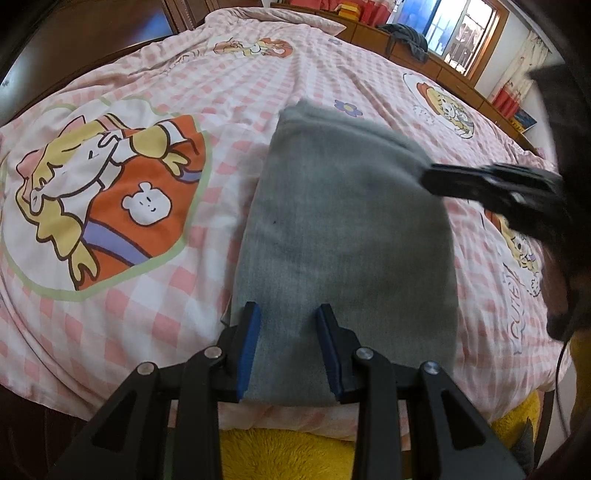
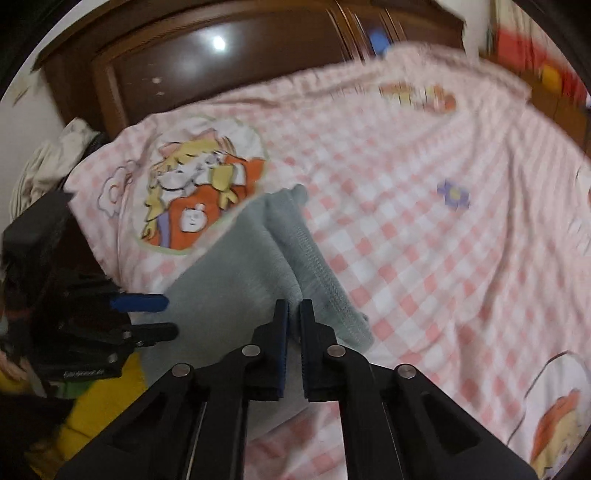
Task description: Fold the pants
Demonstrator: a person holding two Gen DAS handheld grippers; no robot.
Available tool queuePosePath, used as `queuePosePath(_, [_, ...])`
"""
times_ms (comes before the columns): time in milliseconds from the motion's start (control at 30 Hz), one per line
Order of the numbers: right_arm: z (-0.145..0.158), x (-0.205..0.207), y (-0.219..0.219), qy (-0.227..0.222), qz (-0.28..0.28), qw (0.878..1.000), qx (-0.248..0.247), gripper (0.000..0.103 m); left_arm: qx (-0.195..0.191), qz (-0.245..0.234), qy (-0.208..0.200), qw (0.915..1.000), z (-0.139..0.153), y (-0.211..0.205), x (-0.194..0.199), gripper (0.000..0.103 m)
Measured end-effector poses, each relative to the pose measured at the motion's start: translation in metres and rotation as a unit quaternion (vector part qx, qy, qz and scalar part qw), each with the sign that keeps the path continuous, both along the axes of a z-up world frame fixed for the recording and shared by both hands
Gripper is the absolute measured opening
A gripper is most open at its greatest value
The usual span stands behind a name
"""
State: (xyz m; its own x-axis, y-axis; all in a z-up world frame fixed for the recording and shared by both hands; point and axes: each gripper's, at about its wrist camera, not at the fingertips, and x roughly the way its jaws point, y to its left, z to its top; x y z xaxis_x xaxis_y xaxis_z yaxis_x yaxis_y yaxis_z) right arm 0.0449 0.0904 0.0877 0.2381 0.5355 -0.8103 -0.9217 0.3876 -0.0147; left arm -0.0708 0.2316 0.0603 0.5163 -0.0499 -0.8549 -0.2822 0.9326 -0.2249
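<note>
Grey pants lie folded into a long rectangle on the pink checked bedspread. My left gripper is open, its blue pads hovering over the near end of the pants, holding nothing. My right gripper has its jaws almost together, pinching the right edge of the pants where the cloth rises in a ridge. In the left wrist view the right gripper reaches in from the right at the far right edge of the pants. In the right wrist view the left gripper shows open at the left.
A dark wooden headboard stands behind the bed. A wooden shelf with dark clothes and a window lie at the far right. Something yellow and fluffy sits below the bed's near edge. Pale cloth is piled at the bed's left.
</note>
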Motion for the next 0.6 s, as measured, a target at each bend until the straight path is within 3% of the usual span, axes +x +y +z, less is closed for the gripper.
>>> queuePosePath(167, [-0.011, -0.055, 0.004, -0.114, 0.059, 0.99, -0.051, 0.006, -0.009, 0.005, -0.002, 0.9999, -0.001, 0.001, -0.002, 0.033])
queuePosePath(267, [-0.018, -0.058, 0.004, -0.134, 0.058, 0.987, -0.062, 0.006, -0.006, 0.007, -0.003, 1.0, -0.001, -0.001, -0.002, 0.034])
queuePosePath(367, [-0.005, -0.035, 0.003, -0.066, 0.029, 0.997, -0.017, 0.007, -0.002, 0.009, -0.003, 0.9999, -0.002, -0.002, -0.002, 0.034])
queuePosePath(433, [0.007, -0.008, 0.003, 0.02, 0.018, 0.999, 0.031, 0.009, -0.009, 0.012, -0.005, 0.9999, -0.003, 0.0, -0.002, 0.034])
queuePosePath(533, [0.011, 0.016, 0.023, 0.097, 0.019, 0.994, 0.036, 0.013, -0.012, 0.013, -0.004, 0.9998, -0.002, 0.001, -0.001, 0.034])
queuePosePath(600, [0.009, 0.024, 0.039, 0.106, 0.023, 0.994, 0.013, 0.013, -0.013, 0.012, -0.004, 0.9998, -0.002, 0.001, -0.001, 0.034])
